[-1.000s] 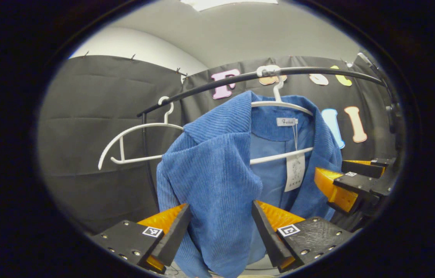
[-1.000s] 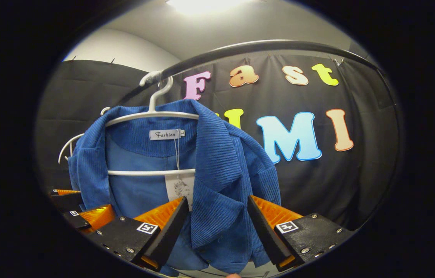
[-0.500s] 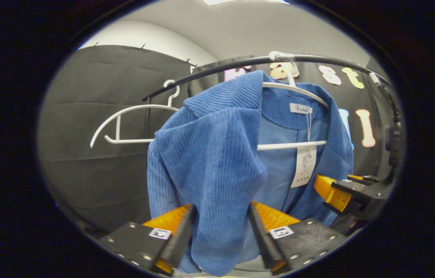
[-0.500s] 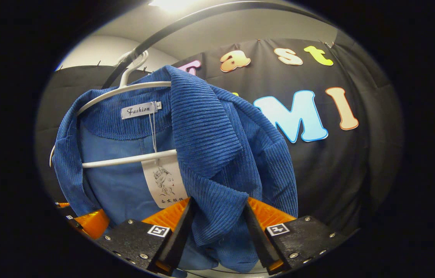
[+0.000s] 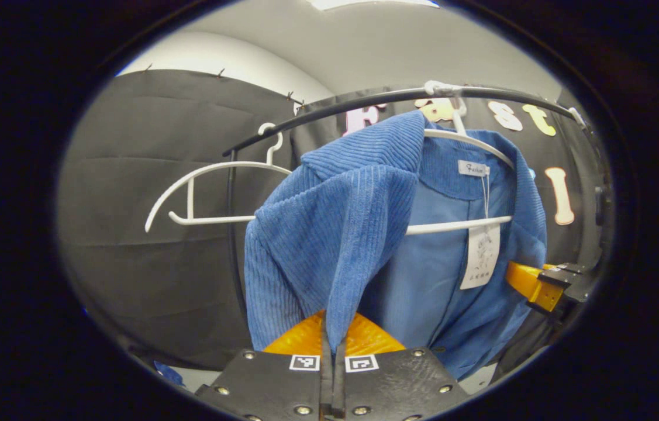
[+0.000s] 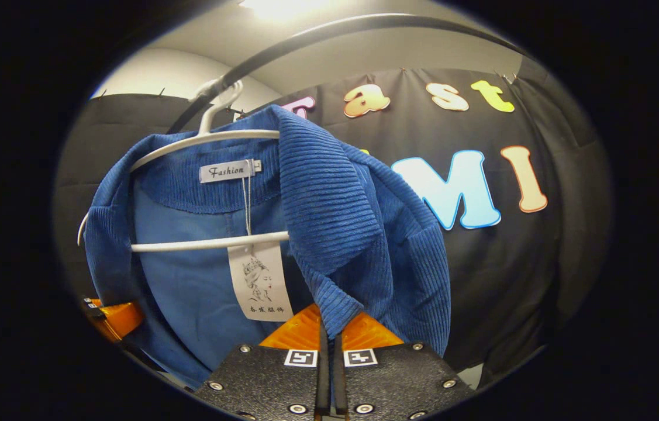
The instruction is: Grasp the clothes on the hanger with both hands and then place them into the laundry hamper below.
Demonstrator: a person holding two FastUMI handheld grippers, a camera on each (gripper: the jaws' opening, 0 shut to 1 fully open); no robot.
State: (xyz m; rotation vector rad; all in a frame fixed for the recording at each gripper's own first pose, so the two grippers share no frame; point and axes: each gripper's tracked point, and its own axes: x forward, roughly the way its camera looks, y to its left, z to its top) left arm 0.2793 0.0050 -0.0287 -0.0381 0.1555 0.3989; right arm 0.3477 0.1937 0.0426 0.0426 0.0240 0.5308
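Left gripper view: the blue corduroy jacket (image 5: 329, 234) hangs on a white hanger (image 5: 469, 140) hooked over the black rail (image 5: 364, 102), and all positions below are given relative to that jacket. The left gripper (image 5: 332, 351) sits directly under the jacket's near front panel, its two fingers pressed together with a fold of the panel's lower edge pinched between them; the cloth rises straight up out of the pinch. Beyond the jacket's far front edge, low down, part of the right gripper (image 5: 540, 286) shows, touching the fabric there. To the jacket's other side an empty white hanger (image 5: 212, 193) hangs on the same rail, just beside the jacket's shoulder. A paper tag (image 5: 481, 257) dangles inside the jacket below the collar, in front of the lining. Right gripper view: the right gripper (image 6: 329, 345) sits under the jacket's (image 6: 352, 222) lapel, fingers closed together on the lapel's lower corner, which drops into the pinch from above. The tag (image 6: 259, 280) hangs just beside that lapel, in front of the hanger's (image 6: 212, 137) crossbar. Below the jacket's opposite front edge, part of the left gripper (image 6: 116, 318) is visible against the cloth.
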